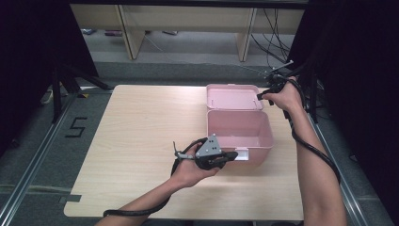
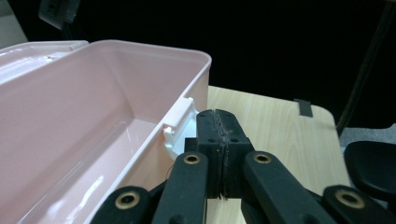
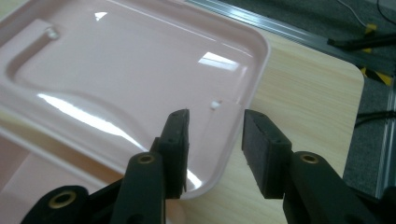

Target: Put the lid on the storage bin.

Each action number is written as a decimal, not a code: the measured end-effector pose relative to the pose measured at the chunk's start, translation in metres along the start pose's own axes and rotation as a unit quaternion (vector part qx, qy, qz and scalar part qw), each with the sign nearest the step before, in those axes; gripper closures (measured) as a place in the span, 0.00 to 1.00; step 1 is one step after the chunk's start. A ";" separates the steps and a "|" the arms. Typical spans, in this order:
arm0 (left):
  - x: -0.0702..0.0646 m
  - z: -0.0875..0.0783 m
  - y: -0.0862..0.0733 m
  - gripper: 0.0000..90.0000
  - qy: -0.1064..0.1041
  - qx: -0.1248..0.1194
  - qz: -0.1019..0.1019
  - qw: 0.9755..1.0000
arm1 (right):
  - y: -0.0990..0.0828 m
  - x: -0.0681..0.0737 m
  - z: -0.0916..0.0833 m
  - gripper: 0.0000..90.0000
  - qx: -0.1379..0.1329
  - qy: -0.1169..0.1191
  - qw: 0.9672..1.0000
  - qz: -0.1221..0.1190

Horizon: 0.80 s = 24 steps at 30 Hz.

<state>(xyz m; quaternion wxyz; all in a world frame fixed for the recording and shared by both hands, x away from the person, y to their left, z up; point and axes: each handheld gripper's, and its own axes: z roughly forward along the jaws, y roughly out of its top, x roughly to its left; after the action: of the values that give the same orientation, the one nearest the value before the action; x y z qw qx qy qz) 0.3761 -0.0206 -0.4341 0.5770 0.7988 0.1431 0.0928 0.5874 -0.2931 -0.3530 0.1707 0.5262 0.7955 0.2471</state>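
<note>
Box: pink box [image 1: 240, 129] stands open on the right half of the bench [image 1: 141, 141]; its lid [image 1: 234, 97] is thrown back behind it toward the far edge.
Long axis: in the high view the box runs left to right across the bench, mouth upward, latch side toward the person.
Latch: white latch [image 2: 180, 123] sits on the near wall.
Left tongs: left tongs [image 1: 227, 157] are at the near wall by the latch; the jaws are pressed together with nothing between them.
Right tongs: right tongs [image 1: 263, 96] are at the lid's right end; the jaws stand wide, astride the lid's corner, pads not pressing on it.
High view adds: both forearms and the whole layout of box, lid and bench.
Left gripper view adds: the closed pads [image 2: 219, 140] just beside the latch, the box's bare inside, a black tape mark [image 2: 304, 107] near the bench edge.
Right gripper view adds: the lid's glossy inner face with a moulded recess [image 3: 32, 42], and the bench's rounded corner [image 3: 348, 70].
</note>
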 end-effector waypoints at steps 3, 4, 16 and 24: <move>0.000 0.010 -0.002 0.99 0.004 0.000 0.006 1.000 | 0.002 -0.007 0.005 0.69 -0.004 -0.010 1.000 0.020; 0.000 0.012 -0.003 0.99 0.006 -0.002 0.008 1.000 | 0.002 -0.009 0.006 0.69 -0.005 -0.011 1.000 0.024; 0.001 0.030 -0.007 0.99 0.028 -0.002 0.021 0.999 | 0.010 -0.019 0.030 0.74 0.011 -0.019 0.998 0.060; 0.003 0.036 -0.007 0.99 0.027 -0.004 0.026 0.999 | 0.015 -0.025 0.044 0.81 0.005 -0.010 0.996 0.084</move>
<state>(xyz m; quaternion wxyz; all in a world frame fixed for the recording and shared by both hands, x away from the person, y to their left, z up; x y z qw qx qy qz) 0.3890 -0.0495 -0.4523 0.5730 0.7974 0.1374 0.1304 0.6314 -0.3018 -0.3801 0.1542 0.5941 0.7485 0.2511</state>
